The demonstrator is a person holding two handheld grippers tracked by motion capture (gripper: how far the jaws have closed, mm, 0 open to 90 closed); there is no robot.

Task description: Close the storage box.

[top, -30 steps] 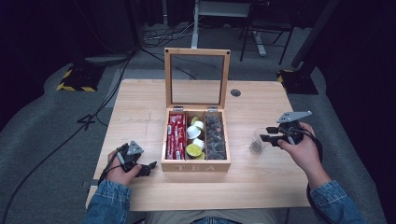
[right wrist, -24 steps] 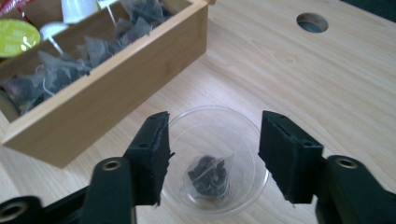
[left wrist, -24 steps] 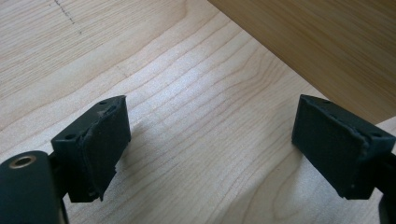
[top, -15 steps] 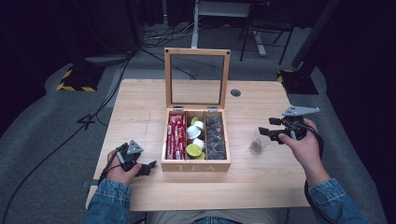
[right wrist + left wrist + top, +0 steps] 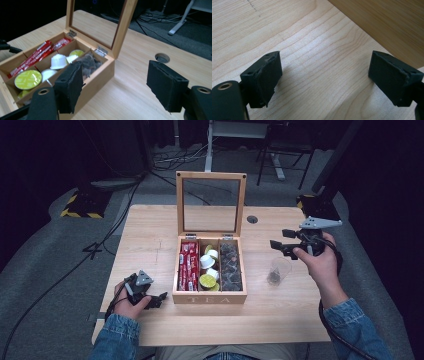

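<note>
Right hand-held gripper (image 5: 281, 246); cup (image 5: 278, 270) contents unclear

bare tabletop (image 5: 150, 235) left of the tea box (image 5: 210, 296), upright lid (image 5: 210, 202) blocks behind, clear cup (image 5: 278, 270) probably free-standing on the right

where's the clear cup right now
In the high view the clear cup stands on the table, right of the tea box, just below the raised right claw.
</note>
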